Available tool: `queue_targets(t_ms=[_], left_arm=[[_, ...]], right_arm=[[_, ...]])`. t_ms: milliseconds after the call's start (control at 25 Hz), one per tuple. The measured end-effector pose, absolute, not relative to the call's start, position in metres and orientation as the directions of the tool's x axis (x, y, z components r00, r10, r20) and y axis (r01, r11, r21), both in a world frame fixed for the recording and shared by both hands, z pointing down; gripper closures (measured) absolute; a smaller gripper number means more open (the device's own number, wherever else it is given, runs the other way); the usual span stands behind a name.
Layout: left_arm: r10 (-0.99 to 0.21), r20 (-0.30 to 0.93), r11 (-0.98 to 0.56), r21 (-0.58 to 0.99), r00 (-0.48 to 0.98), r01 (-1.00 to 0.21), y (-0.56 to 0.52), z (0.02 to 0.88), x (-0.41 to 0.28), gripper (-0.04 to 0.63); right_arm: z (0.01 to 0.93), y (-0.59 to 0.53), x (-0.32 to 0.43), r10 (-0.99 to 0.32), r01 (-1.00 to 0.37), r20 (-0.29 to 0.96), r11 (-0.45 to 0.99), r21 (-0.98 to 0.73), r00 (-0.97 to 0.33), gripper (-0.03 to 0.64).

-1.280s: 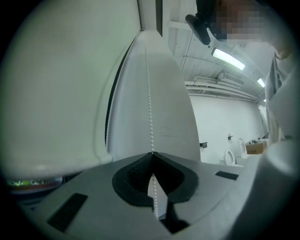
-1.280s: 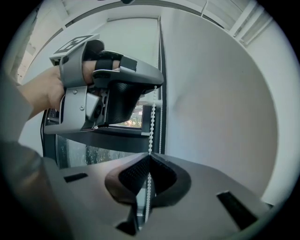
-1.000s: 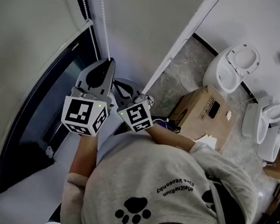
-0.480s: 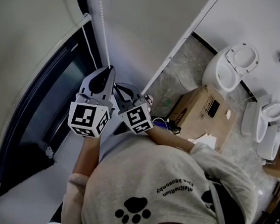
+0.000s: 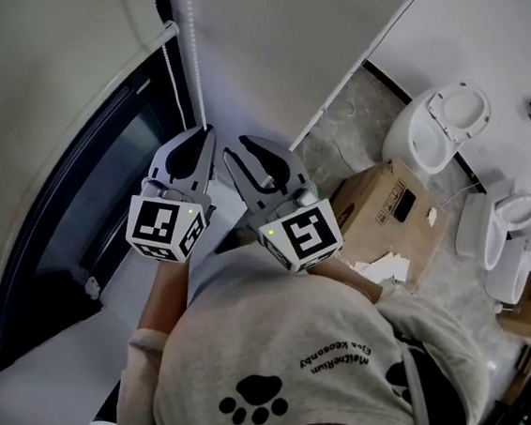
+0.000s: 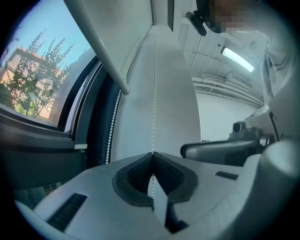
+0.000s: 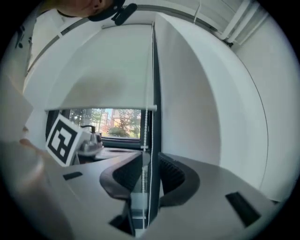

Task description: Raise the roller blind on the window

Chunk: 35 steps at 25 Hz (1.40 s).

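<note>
The white roller blind (image 5: pixel 42 60) covers the upper part of the window (image 5: pixel 85 197), and its bottom bar (image 7: pixel 101 108) hangs above the sill. A white bead chain (image 5: pixel 194 54) drops beside the frame. My left gripper (image 5: pixel 206 130) is shut on one strand of the bead chain (image 6: pixel 154 93), which is pinched at its tips (image 6: pixel 151 153). My right gripper (image 5: pixel 247 148) sits just to the right of it. Its jaws are opening, and the chain strands (image 7: pixel 149 140) run loose between the pads without being pressed.
Below on the floor stand a cardboard box (image 5: pixel 383 204) and white toilets (image 5: pixel 450 126) along the wall. A second chain strand (image 6: pixel 112 126) hangs against the dark window frame. The person's grey shirt (image 5: pixel 283 375) fills the lower head view.
The right gripper's jaws have opened and let go of the chain, and it shifted right. The left gripper came down slightly with the chain; the blind's bottom bar rose a little.
</note>
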<state>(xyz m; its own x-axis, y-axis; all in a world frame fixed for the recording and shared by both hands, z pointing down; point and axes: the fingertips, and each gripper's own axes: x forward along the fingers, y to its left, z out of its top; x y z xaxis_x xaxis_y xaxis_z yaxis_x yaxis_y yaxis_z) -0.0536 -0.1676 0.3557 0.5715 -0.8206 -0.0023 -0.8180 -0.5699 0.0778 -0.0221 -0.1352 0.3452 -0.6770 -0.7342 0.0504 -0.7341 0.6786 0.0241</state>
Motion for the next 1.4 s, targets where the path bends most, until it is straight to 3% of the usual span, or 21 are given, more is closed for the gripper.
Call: queue_targets(t_ms=[560, 760, 1040, 1400], left_arm=[[-0.811, -0.006, -0.583, 0.081, 0.585, -0.808, -0.162, 0.354, -0.044, 0.586], [-0.809, -0.011, -0.587, 0.079, 0.588, -0.806, -0.161, 0.355, -0.042, 0.586], [-0.811, -0.010, -0.584, 0.081, 0.585, -0.808, -0.163, 0.359, -0.043, 0.586], [-0.823, 0.038, -0.563, 0.074, 0.566, -0.823, -0.161, 0.412, -0.043, 0.587]], right_arm=[[0.241, -0.160, -0.058, -0.659, -0.659, -0.004, 0.751, 0.028, -0.752, 0.512], [0.220, -0.166, -0.061, -0.671, -0.672, -0.042, 0.738, 0.059, -0.740, 0.593], [0.222, -0.167, -0.060, -0.683, -0.685, -0.067, 0.721, 0.105, -0.728, 0.607], [0.276, -0.168, -0.057, -0.710, -0.707, -0.005, 0.700, 0.104, -0.704, 0.607]])
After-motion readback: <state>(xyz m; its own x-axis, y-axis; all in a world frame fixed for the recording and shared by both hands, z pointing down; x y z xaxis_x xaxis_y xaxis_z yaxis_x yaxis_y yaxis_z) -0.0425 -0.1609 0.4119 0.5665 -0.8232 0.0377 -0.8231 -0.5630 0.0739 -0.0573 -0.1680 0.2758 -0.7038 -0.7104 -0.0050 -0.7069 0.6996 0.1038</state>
